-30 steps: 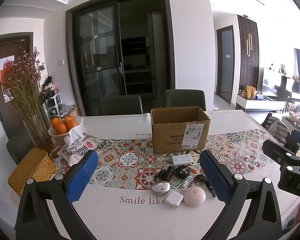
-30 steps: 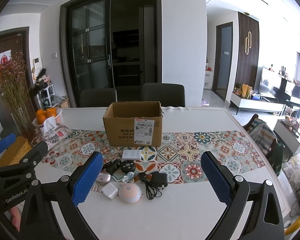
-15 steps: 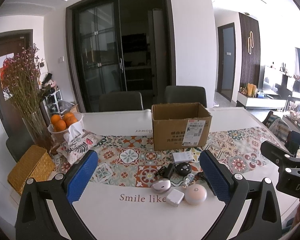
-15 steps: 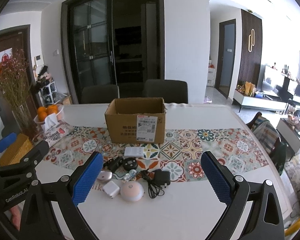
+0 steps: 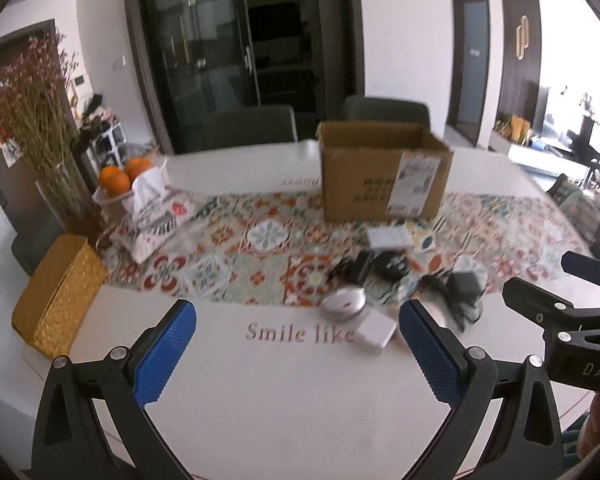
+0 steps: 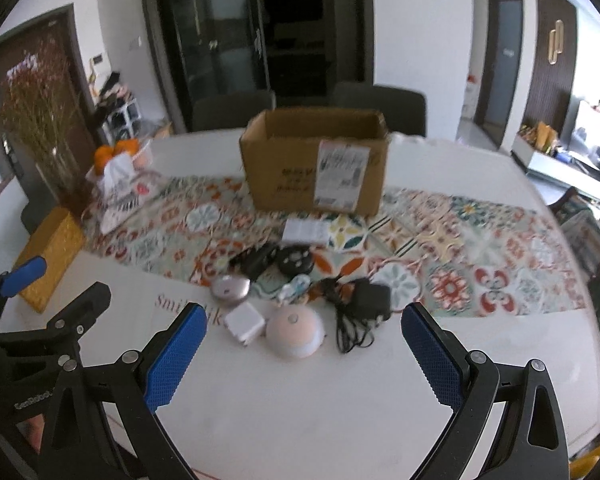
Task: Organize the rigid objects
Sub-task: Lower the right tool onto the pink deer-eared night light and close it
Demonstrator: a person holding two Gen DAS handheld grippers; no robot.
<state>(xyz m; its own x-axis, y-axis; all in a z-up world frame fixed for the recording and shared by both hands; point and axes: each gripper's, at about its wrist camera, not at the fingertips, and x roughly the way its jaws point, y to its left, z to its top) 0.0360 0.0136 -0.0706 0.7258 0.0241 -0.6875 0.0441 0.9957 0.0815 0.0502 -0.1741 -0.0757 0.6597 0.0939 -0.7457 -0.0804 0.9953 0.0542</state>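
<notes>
The table (image 6: pixel 480 360) carries an open cardboard box (image 6: pixel 312 176) at 12 o'clock, likely the bin. Small gadgets (image 6: pixel 296 330) cluster below it, awaiting sorting. Right gripper (image 6: pixel 302 354) and left gripper (image 5: pixel 296 354) hover spread wide, empty.

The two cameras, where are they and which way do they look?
Left wrist: on the left gripper, facing across the table toward the cardboard box; its open blue fingers and the right gripper show.
Right wrist: on the right gripper, facing the same box; its open fingers and the left gripper show.
Shared: box, round pink gadget, white charger.
</notes>
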